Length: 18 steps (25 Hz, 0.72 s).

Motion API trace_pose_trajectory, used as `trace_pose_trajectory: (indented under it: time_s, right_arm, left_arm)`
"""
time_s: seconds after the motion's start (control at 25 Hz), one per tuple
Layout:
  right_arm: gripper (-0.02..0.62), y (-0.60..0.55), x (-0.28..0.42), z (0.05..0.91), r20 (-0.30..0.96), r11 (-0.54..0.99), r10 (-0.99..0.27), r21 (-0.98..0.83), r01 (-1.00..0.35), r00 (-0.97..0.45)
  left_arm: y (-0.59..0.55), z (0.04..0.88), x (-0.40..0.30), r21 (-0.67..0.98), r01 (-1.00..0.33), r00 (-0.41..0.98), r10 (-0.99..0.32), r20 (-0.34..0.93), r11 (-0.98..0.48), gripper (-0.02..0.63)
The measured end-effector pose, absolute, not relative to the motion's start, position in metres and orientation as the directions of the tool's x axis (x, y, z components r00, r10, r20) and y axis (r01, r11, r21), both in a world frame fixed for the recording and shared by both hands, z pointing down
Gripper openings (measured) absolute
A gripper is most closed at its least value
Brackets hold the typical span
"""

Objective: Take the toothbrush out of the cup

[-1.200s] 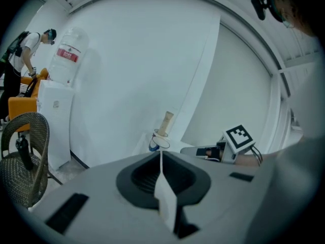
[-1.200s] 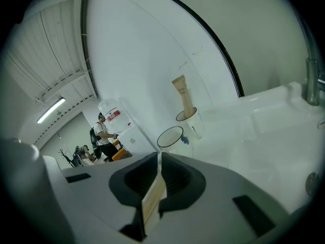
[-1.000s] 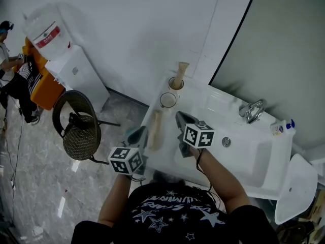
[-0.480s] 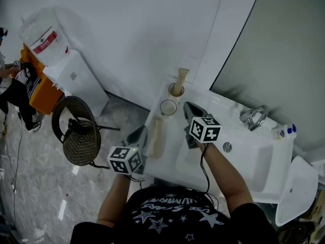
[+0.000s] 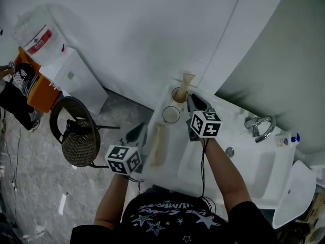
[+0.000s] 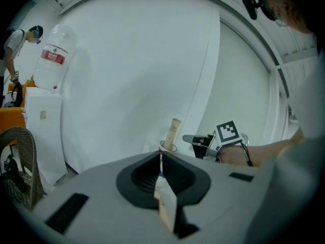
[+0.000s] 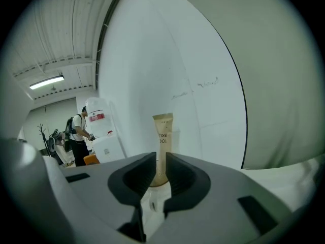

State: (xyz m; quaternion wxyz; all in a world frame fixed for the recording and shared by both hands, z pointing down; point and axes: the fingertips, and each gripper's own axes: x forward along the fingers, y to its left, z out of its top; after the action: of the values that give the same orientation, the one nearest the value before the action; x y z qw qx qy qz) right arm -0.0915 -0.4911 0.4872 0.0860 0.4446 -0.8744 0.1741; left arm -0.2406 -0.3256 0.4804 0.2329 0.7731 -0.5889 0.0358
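Glossy white moulded basin top point(image 5: 238, 159) against a smooth matte wall point(image 5: 127, 34). At its far corner, a small round cup point(image 5: 177, 95). Standing in it, slightly tilted, the toothbrush point(image 5: 186, 82) in a flat tan paper wrapper with dark print. Just nearer, a second cup point(image 5: 171, 115), round and clear-walled. Nearer still, flat on the top, a long pale spare pack point(image 5: 158, 145) of the same shape. Curved shiny metal tap point(image 5: 261, 128) at the basin's back. Right gripper point(image 5: 194, 101), matte grey shell with dark ribbed pads: jaws a narrow slit apart and opening, pressing on nothing; toothbrush seen through the slit, beyond the tips; tips just beside the cup. Left gripper point(image 5: 135, 132), by the top's left edge: pads together to a thin seam, clamping nothing.
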Motion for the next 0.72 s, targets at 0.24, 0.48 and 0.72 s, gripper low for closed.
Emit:
trace_pose_trajectory:
  time_s: [0.24, 0.48, 0.72]
  right_arm:
    - [0.103, -0.509, -0.102, 0.498, 0.312, 0.544, -0.742, -0.237, -0.805, -0.593]
    - [0.126, -0.518, -0.112, 0.505, 0.318, 0.541, -0.740, -0.240, -0.806, -0.592]
    - [0.126, -0.526, -0.115, 0.502, 0.303, 0.533, -0.754, -0.235, -0.813, -0.582]
  left_arm:
    - [-0.334, 0.490, -0.244, 0.324, -0.927, 0.302, -0.888, 0.347, -0.189, 0.025]
    - [-0.333, 0.497, -0.243, 0.342, -0.922, 0.307, -0.882, 0.357, -0.183, 0.025]
    - [-0.333, 0.501, -0.247, 0.344, -0.923, 0.301, -0.881, 0.364, -0.174, 0.025]
